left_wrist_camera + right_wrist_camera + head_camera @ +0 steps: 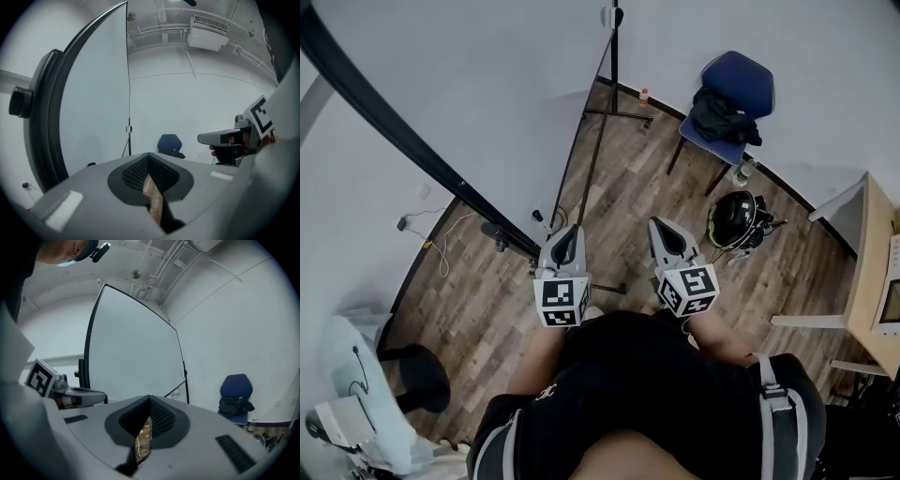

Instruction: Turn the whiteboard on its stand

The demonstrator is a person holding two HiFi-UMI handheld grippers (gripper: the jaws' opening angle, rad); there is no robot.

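Observation:
The whiteboard (441, 84) fills the upper left of the head view, and its black frame edge (403, 141) runs diagonally down to a stand foot with a caster (499, 234). My left gripper (567, 232) is shut and empty, close to the right of that foot and apart from the frame. Beside it, my right gripper (660, 226) is also shut and holds nothing. In the left gripper view the left gripper (149, 156) points past the whiteboard (93, 93), whose edge-on frame (49, 117) stands at the left. From the right gripper (150, 400) the whiteboard (133, 348) faces me.
A blue chair (736, 89) with dark clothing stands by the far wall, with a bottle (742, 172) and a black helmet (734, 220) in front of it. A light stand (613, 56) is beside the board. A wooden table (872, 272) is at the right. A cable (441, 246) lies on the floor.

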